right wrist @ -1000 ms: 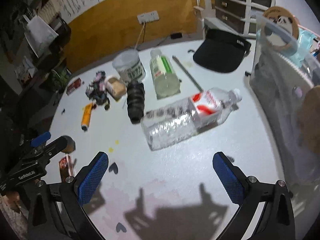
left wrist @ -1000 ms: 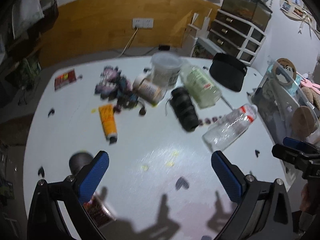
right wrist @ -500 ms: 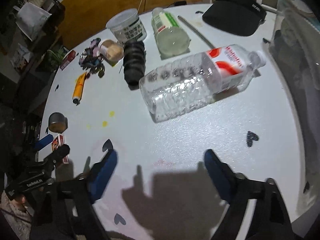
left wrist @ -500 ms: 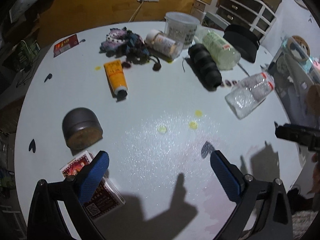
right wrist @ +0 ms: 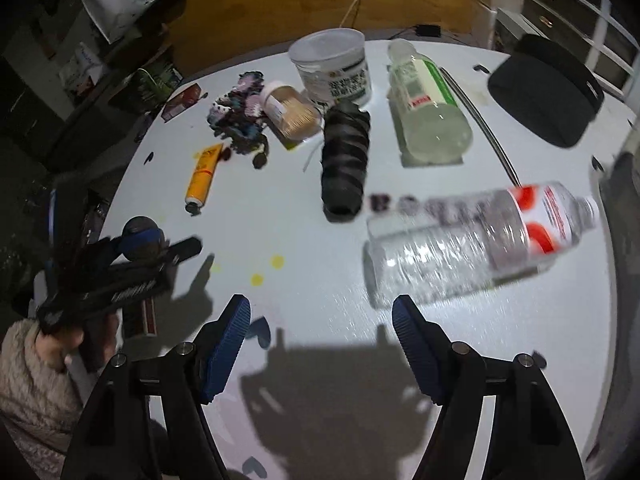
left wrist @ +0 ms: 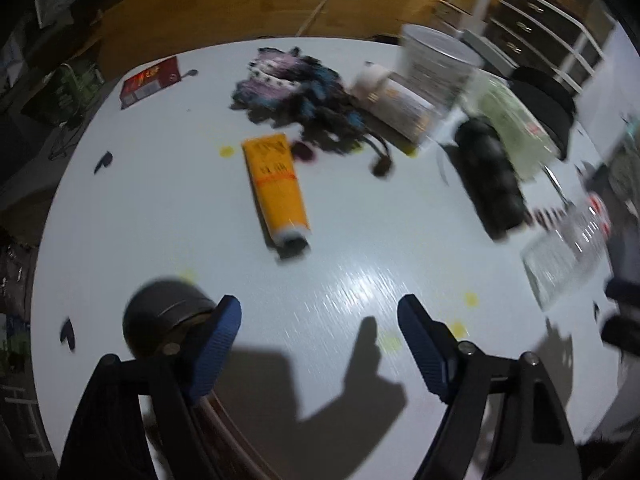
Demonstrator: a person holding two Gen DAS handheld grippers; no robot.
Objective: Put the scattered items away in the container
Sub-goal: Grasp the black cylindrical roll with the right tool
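- The left gripper (left wrist: 320, 320) is wide open and holds nothing. It hangs low over the white worktop (left wrist: 160, 216), with the round grey tin (left wrist: 160, 316) just beside its left finger.
- One orange tube (left wrist: 276, 188) lies flat ahead of it. To pick it up well, I think the gripper should come down across the tube's middle and close gently.
- Past it is one pile of dark, purple cloth bits (left wrist: 292, 84), then one small jar (right wrist: 290, 110) on its side, one white tub (right wrist: 332, 66) and one black roll (right wrist: 344, 160).
- Two clear bottles lie flat: a green-label bottle (right wrist: 428, 108) and a red-label bottle (right wrist: 480, 236).
- The right gripper (right wrist: 322, 338) is wide open too, empty, near the red-label bottle.
- The container is not clear in these views.
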